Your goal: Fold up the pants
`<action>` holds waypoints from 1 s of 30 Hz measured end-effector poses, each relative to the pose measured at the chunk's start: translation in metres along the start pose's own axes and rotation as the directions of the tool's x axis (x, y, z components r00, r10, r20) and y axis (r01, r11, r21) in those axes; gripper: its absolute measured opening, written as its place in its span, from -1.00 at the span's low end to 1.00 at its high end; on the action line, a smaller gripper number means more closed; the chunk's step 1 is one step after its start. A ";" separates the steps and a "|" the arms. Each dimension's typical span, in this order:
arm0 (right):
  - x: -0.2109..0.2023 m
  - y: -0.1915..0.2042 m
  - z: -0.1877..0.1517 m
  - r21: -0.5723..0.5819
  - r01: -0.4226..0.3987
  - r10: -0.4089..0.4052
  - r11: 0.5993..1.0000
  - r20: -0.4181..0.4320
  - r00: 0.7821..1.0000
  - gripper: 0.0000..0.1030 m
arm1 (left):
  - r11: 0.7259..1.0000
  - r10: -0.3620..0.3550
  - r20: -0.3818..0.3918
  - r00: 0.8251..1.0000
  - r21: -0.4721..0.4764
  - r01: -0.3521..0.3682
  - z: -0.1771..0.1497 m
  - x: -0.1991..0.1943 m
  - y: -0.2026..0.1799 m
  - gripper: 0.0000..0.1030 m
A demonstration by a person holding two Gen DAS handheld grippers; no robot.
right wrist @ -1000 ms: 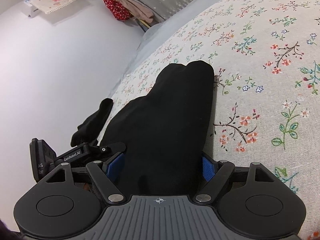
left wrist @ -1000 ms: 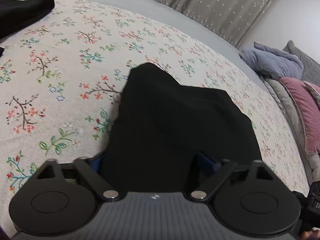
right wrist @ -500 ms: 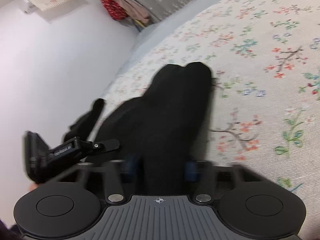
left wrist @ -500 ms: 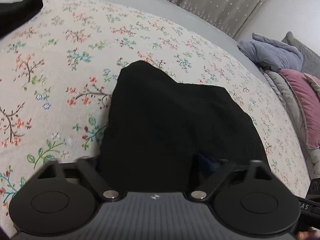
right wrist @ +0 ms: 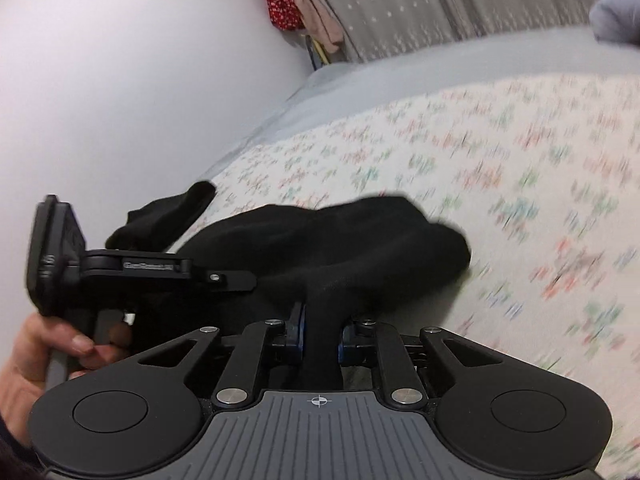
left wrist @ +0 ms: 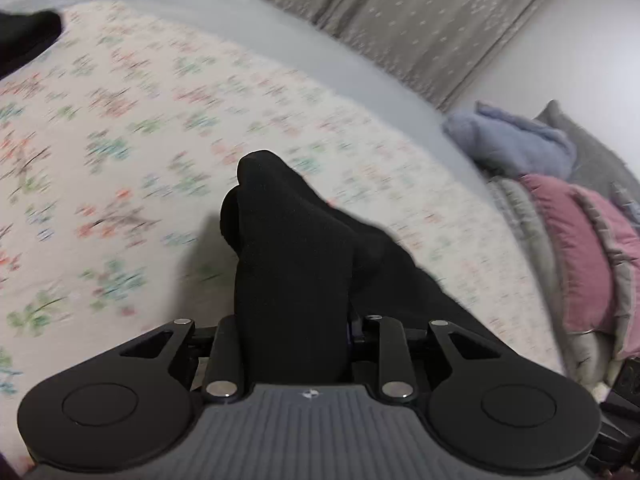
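The black pants (left wrist: 296, 248) lie on the floral bedspread (left wrist: 120, 120), their near edge pulled up into a bunched ridge. My left gripper (left wrist: 294, 332) is closing, and a thick fold of the black cloth fills the gap between its fingers. In the right wrist view the pants (right wrist: 360, 236) hang from my right gripper (right wrist: 320, 332). Its jaws are closing too, and its blue pads (right wrist: 298, 330) pinch a narrow fold. A person's hand (right wrist: 36, 356) holds the left tool at the left of that view.
Another black garment (left wrist: 24, 36) lies at the bed's far left corner, also seen as a dark heap (right wrist: 168, 216). Pink pillows (left wrist: 580, 248) and a blue-grey blanket (left wrist: 512, 144) pile up on the right. Grey curtains (left wrist: 400, 12) and a white wall (right wrist: 120, 80) bound the bed.
Both grippers went from wide open around the flat pants to shut on the near edge. Both rose, lifting and bunching the cloth, and the right one rolled.
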State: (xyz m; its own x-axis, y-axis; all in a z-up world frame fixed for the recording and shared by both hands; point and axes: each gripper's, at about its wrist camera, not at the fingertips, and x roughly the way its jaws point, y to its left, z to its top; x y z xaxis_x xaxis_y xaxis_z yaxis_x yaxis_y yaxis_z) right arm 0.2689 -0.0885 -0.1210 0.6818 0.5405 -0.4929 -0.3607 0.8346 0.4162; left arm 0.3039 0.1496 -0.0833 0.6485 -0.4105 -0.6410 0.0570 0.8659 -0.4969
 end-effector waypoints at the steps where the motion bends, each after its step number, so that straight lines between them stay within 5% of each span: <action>1: -0.006 -0.003 0.008 -0.012 0.014 -0.014 1.000 0.009 1.000 -0.73 | 1.000 -0.017 0.011 1.000 0.004 0.017 0.002 0.001 -0.009 -0.77; 9: -0.024 -0.061 0.063 -0.037 0.076 -0.073 0.996 0.070 0.995 -0.73 | 0.998 -0.049 0.084 0.995 0.031 0.046 0.017 0.048 -0.069 -0.77; 15: 0.014 -0.119 0.066 -0.031 0.112 -0.112 0.993 -0.003 0.994 -0.71 | 0.999 0.021 0.047 0.999 0.025 -0.022 0.006 0.110 -0.068 -0.67; 17: 0.032 -0.136 0.055 -0.023 0.134 -0.135 0.991 -0.054 0.989 -0.56 | 0.999 0.050 0.019 0.999 -0.011 -0.050 0.002 0.126 -0.055 -0.27; 22: 0.035 -0.150 0.048 0.023 0.166 -0.164 0.986 -0.069 0.984 -0.04 | 0.998 0.016 0.014 1.000 -0.058 -0.015 0.011 0.119 -0.040 -0.13; 30: 0.028 -0.156 0.045 0.108 0.149 -0.140 0.983 -0.080 0.987 0.02 | 0.998 -0.009 0.001 1.000 -0.065 0.009 0.008 0.108 -0.034 -0.14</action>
State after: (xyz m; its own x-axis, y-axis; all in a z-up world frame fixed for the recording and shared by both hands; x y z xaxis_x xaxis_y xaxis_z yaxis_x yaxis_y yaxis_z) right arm 0.3724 -0.2081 -0.1654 0.6729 0.4247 -0.6057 -0.1846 0.8893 0.4184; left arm 0.3784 0.0780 -0.1311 0.6486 -0.4179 -0.6362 0.0131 0.8418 -0.5396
